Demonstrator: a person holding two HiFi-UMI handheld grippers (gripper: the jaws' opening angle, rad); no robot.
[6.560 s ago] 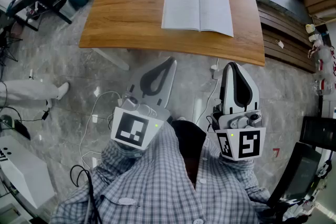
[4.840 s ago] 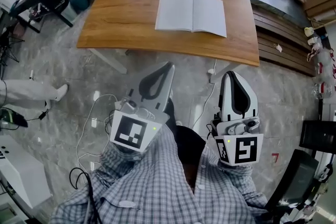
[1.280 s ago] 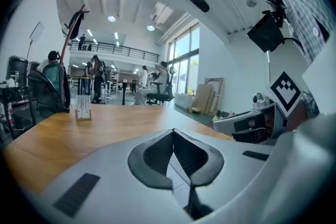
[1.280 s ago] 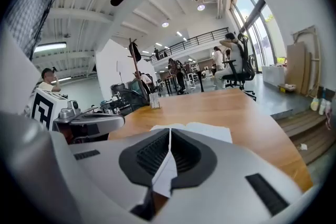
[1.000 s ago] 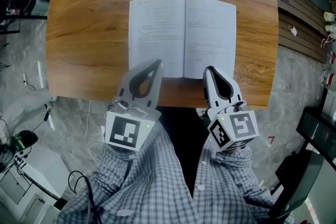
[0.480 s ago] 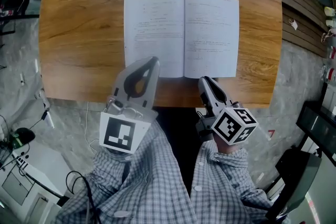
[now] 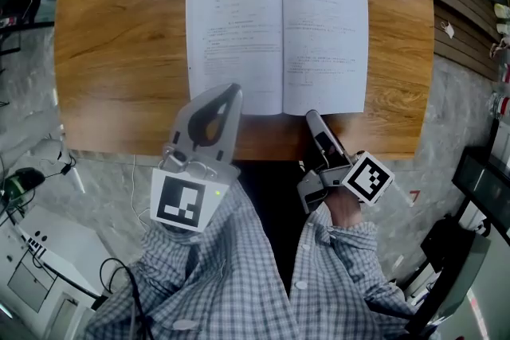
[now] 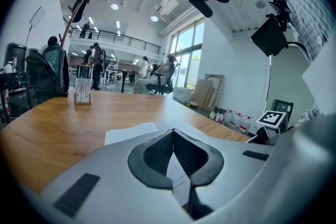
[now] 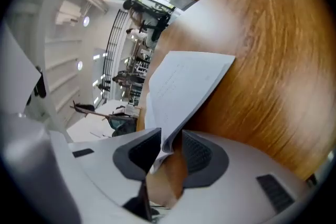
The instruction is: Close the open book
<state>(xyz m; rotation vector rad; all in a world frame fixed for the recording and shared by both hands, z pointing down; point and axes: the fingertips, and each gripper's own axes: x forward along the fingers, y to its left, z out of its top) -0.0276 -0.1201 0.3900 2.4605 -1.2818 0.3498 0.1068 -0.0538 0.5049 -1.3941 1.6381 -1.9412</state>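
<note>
— So, where is the book [image 7: 239, 36]?
— Lying open on the wooden table [image 7: 119, 52], by its near edge. The right gripper [image 7: 312, 119] pinches the right-hand pages' near edge; the left gripper [image 7: 229, 91], jaws pressed together, hangs over the left page.

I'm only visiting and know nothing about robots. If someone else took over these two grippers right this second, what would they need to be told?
The left gripper has its jaws shut and holds nothing. Its tip is over the bottom of the left page of the open book.
The right gripper is turned on its side. Its jaws look clamped on the bottom edge of the right-hand pages, which bend up a little off the wooden table.
Done: the right-hand pages are gripped.
Left: the book lies open. Swing the right half over onto the left, probably moving the left gripper clear first, then release.
</note>
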